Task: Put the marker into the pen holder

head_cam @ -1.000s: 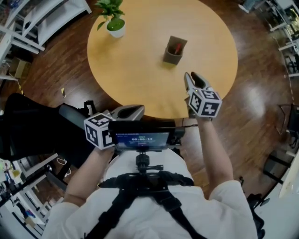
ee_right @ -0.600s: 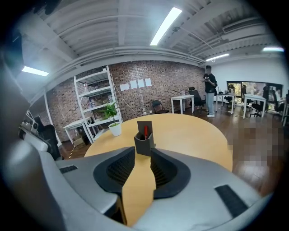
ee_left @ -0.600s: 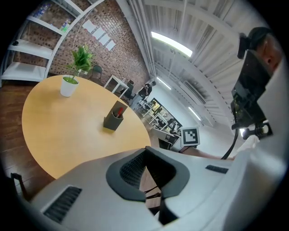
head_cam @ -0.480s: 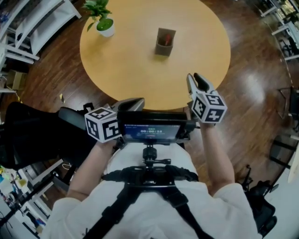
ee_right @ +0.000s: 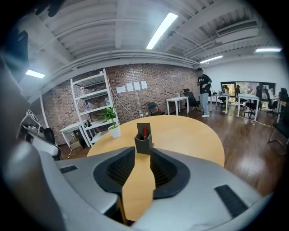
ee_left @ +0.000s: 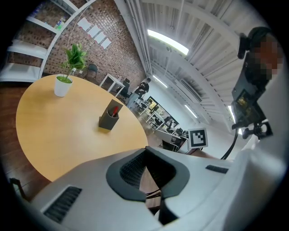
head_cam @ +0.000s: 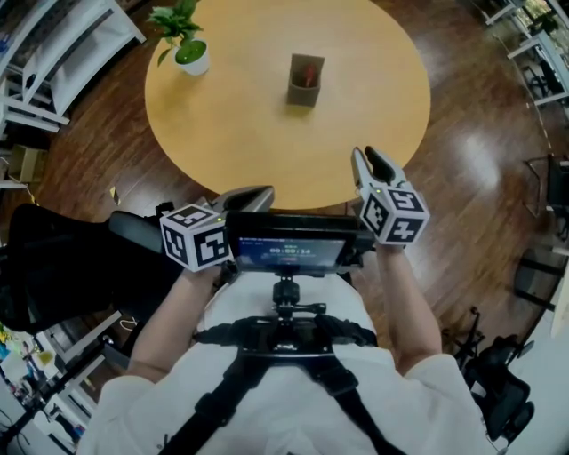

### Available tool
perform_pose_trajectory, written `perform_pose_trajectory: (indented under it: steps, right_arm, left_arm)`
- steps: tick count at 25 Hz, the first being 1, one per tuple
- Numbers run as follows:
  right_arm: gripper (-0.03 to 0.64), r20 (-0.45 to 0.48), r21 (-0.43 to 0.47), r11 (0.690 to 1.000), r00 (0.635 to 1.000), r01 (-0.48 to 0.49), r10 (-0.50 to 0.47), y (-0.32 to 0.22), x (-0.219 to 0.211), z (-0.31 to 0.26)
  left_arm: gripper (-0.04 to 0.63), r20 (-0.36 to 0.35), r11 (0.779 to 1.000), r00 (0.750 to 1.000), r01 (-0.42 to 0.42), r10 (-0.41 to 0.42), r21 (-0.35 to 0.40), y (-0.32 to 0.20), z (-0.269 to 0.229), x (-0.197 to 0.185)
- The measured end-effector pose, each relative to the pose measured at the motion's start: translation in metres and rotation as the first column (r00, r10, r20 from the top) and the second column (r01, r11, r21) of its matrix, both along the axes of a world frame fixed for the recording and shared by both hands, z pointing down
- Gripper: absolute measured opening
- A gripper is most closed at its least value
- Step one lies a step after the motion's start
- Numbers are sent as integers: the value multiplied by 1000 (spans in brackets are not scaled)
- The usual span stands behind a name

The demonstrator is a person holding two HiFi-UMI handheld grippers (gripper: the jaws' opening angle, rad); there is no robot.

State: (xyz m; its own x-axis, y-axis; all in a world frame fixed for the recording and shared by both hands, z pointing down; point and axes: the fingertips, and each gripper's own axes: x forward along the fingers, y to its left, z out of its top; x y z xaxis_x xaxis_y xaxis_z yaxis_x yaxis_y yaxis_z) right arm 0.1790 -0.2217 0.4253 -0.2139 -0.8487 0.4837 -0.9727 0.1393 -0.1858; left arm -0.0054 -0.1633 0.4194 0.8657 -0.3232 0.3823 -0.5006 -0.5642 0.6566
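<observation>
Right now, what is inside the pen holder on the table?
A red marker stands inside the pen holder. Only its top shows; the holder's walls hide the rest.

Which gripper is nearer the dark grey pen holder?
Right. The right gripper is at the near edge of the round wooden table, aimed at the dark grey pen holder; the left gripper sits farther back, lower left.

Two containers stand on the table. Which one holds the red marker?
The dark square pen holder near the middle of the table; the red marker stands in it. The white pot at the far left edge holds only a green plant.
</observation>
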Motion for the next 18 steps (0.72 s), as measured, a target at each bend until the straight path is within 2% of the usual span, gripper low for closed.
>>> perform_pose_trajectory:
  steps: [18]
  right_arm:
    - [100, 39, -30, 999, 998, -43, 44, 41, -9, -5]
  left_arm:
    - [-6, 0, 999, 999, -43, 43, -13, 8, 6, 4]
